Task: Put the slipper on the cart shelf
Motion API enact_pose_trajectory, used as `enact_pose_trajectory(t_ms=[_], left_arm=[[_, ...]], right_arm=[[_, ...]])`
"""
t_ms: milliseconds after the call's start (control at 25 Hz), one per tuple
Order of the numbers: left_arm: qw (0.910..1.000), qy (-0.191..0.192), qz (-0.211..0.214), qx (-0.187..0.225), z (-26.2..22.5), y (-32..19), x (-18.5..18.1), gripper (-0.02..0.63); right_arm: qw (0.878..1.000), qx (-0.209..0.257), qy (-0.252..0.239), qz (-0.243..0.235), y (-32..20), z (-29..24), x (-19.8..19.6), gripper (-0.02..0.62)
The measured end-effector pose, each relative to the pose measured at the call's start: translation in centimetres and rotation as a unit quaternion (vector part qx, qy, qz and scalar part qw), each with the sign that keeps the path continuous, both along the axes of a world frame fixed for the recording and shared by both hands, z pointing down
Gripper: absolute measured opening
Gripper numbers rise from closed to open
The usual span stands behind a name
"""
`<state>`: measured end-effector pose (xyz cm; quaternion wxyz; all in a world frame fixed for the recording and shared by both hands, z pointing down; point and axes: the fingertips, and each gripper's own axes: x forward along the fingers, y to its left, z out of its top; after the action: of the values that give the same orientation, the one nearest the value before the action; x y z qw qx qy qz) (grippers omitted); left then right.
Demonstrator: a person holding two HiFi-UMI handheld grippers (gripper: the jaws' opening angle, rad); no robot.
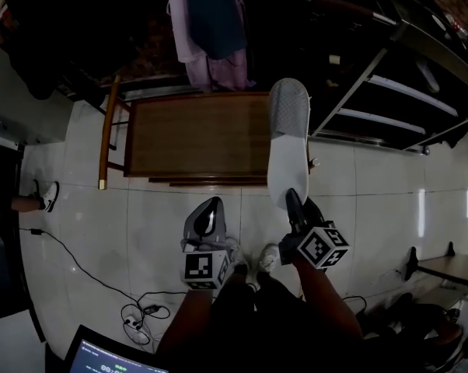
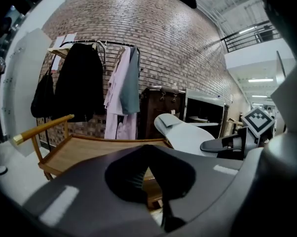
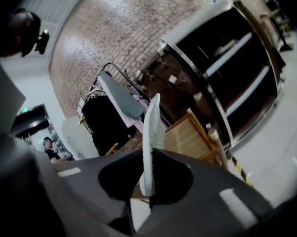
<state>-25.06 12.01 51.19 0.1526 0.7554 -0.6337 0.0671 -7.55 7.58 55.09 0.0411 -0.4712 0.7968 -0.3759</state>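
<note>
The right gripper (image 1: pixel 295 202) is pinching the near end of the white slipper (image 1: pixel 288 138), jaws almost together on it. The slipper is pointing lengthwise away from the person, hanging along the right edge of the wooden cart shelf (image 1: pixel 191 134), which lies just to its left. The left gripper (image 1: pixel 211 207) is waiting closed and empty.

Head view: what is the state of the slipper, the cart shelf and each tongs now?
Slipper: lifted, heel gripped, toe near the cart's right edge.
Cart shelf: no slipper on it yet.
Right tongs: shut on the slipper.
Left tongs: shut, holding nothing.
</note>
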Motion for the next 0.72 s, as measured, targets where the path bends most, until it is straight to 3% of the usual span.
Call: enact_pose_trajectory(t_ms=[120, 240, 360, 440, 560, 720], left_arm=[[0.9995, 0.024, -0.010, 0.015, -1.7, -0.1, 0.0, 0.015], [0.9991, 0.035, -0.005, 0.023, -2.4, -0.3, 0.6, 0.015], [0.9991, 0.036, -0.008, 0.022, -2.8, -0.2, 0.7, 0.015], [0.9991, 0.035, -0.008, 0.022, -3.2, 0.0, 0.8, 0.015], [0.9989, 0.035, -0.012, 0.029, -4.2, 0.4, 0.8, 0.015], [0.9983, 0.024, -0.027, 0.045, -5.7, 0.2, 0.4, 0.015]], right_arm=[[0.995, 0.079, 0.067, 0.012, 0.2, -3.6, 1.3, 0.034], [0.979, 0.153, 0.130, 0.024, 0.2, -7.3, 2.3, 0.034], [0.955, 0.223, 0.191, 0.040, 0.3, -10.7, 2.8, 0.034], [0.932, 0.276, 0.228, 0.057, 0.5, -13.6, 2.6, 0.034], [0.904, 0.332, 0.258, 0.073, 1.0, -17.4, 1.8, 0.034], [0.898, 0.350, 0.255, 0.069, 1.0, -19.3, 1.1, 0.034]])
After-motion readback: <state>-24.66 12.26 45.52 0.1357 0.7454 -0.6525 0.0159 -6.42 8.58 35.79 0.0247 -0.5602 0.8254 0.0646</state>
